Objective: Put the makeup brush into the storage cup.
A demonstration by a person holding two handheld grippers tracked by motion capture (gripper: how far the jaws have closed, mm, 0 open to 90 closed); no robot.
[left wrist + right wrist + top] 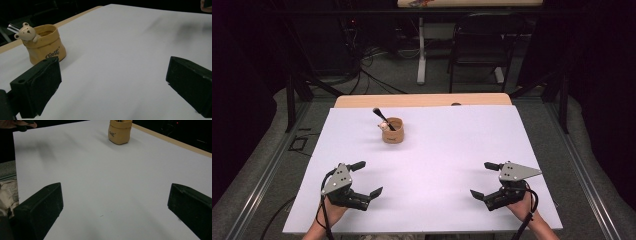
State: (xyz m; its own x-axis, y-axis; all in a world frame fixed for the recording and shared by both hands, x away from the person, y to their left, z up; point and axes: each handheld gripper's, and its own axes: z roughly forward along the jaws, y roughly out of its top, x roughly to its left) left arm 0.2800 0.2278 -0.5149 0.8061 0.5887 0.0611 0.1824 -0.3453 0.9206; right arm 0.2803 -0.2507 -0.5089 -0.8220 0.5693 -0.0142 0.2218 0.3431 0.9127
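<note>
Pot (393,131), tan w/ small bear figure on rim, upright on white table sheet (437,150), far-left of centre; dark-handled utensil (383,118) leans out of it, tilted up-left; left gripper (365,178) near front-left edge, jaws wide apart, nothing held; right gripper (485,179) front-right, jaws also wide apart, empty; both well apart from pot.

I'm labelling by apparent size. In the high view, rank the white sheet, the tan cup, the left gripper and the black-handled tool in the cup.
1. white sheet
2. left gripper, nearer the camera, so unsure
3. tan cup
4. black-handled tool
</note>
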